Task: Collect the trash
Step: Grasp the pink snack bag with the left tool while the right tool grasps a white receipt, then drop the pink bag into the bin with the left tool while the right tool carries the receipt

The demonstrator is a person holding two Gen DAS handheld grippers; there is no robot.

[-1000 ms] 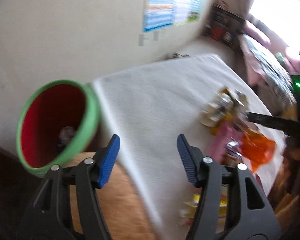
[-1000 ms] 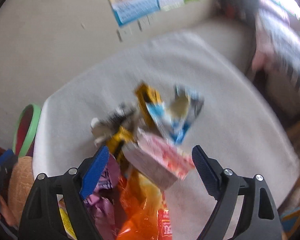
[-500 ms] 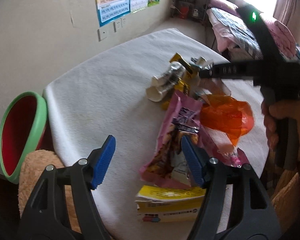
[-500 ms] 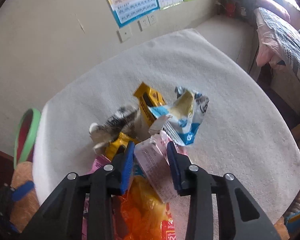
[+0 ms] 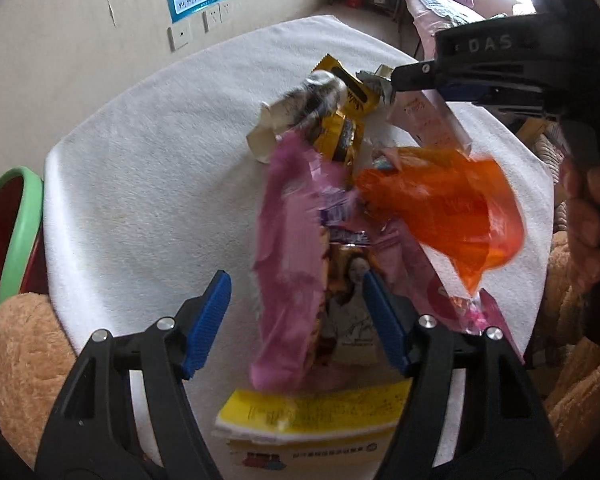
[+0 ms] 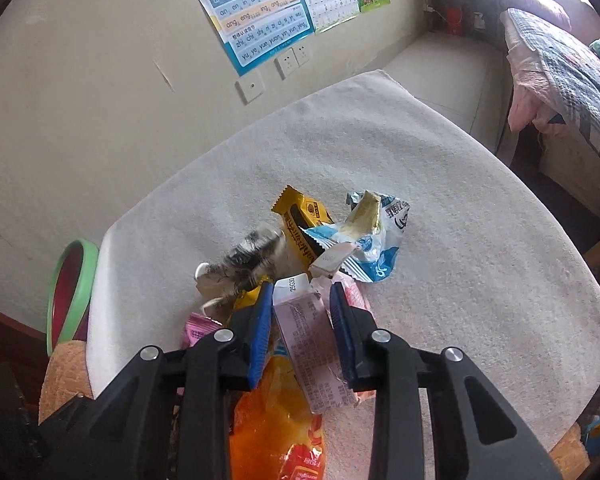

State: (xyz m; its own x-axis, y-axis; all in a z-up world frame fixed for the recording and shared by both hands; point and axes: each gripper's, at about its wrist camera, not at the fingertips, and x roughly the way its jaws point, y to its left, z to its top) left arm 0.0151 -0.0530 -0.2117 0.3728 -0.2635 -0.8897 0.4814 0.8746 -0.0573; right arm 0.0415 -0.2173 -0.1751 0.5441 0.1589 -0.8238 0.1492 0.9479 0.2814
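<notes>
1. Our right gripper [image 6: 301, 330] has its fingers closed on the pale pink carton [image 6: 314, 344], at the 6 o'clock edge of the trash pile on the desk [image 6: 440, 216].
2. Our left gripper [image 5: 296, 322] is half open, holding nothing, with the pink wrapper [image 5: 290, 264] lying between its fingers.
3. The red bin [image 5: 4, 236] stands at 9 o'clock, beside the desk.

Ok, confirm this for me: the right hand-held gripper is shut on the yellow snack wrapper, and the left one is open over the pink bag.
Not quite. The right hand-held gripper is shut on the pale pink carton, not the yellow snack wrapper, which lies on the white cloth beyond it; the right wrist view shows this. The left hand-held gripper is indeed open over the pink bag.
</notes>
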